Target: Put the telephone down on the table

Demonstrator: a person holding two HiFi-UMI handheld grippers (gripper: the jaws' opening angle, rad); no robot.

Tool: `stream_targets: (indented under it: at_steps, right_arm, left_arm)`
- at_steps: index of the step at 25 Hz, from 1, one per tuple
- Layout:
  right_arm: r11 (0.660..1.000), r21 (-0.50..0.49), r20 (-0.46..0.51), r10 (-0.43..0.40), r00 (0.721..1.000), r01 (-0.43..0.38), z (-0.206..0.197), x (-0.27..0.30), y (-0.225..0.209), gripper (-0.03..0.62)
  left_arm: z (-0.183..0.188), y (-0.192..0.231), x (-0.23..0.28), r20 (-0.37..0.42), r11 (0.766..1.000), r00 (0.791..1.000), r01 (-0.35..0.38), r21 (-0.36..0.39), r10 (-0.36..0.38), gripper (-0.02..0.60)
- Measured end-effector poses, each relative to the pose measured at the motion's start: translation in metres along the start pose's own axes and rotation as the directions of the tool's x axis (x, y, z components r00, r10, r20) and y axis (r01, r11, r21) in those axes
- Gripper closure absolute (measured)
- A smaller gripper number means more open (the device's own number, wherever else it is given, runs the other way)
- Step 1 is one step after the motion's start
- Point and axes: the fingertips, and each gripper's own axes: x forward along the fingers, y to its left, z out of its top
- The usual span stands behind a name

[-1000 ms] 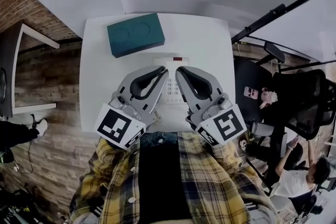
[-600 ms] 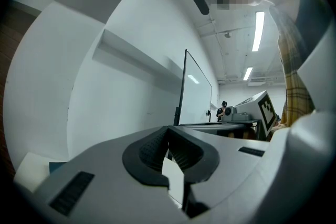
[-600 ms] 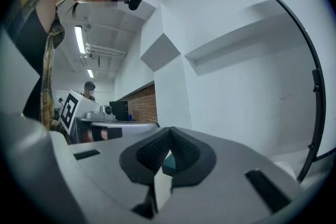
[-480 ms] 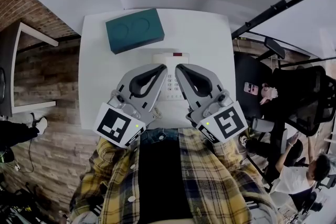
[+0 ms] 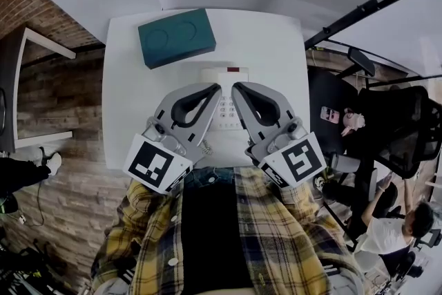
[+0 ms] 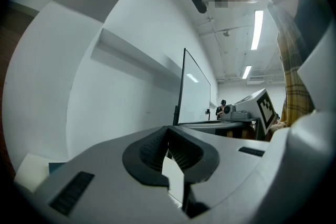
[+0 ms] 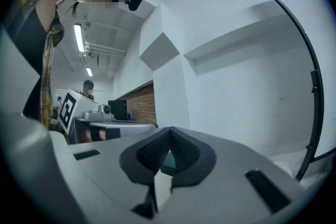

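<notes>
The white tabletop (image 5: 135, 114) fills the middle of the head view, and the person stands at its near edge. A teal box (image 5: 177, 38) lies on the far left corner, well apart from the action.

Now the telephone (image 5: 222, 76): it's white and sits mid-tabletop, its long axis running straight away from the person, with a small red window (image 5: 233, 70) at the far end. By the look of it the base already rests flat on the surface, so the set-down seems done or very nearly so.

Above it come the two tools. The left hand-held gripper (image 5: 216, 88) and the right hand-held gripper (image 5: 236, 86) angle inward like a roof, their tips just beside each other over the far half of the phone. In the left gripper view, the left hand-held gripper (image 6: 168, 131) has its ribbed pads pressed together with nothing between them. The right hand-held gripper (image 7: 169, 131) shows the same, closed and empty.

So the phone lies directly below and between them, and neither hand is clearly nearer. The keypad (image 5: 226, 114) peeks through the gap, and the coiled cord (image 5: 206, 147) trails at the near left. The left tool covers where the handset would be, so that can't be made out.
</notes>
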Motion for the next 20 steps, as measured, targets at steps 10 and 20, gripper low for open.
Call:
stream_targets:
  at_steps: [10, 20]
  right_arm:
    - [1.000, -0.005, -0.002, 0.008, 1.000, -0.008, 0.0016, 0.0004, 0.0011, 0.569]
    - [1.000, -0.003, 0.000, 0.010, 1.000, -0.010, 0.0014, -0.0027, -0.0006, 0.569]
  left_arm:
    - [0.0005, -0.0013, -0.0001, 0.000, 1.000, 1.000, 0.001, -0.002, -0.001, 0.566]
    - [0.0004, -0.0021, 0.0008, 0.000, 1.000, 1.000, -0.005, 0.000, 0.005, 0.566]
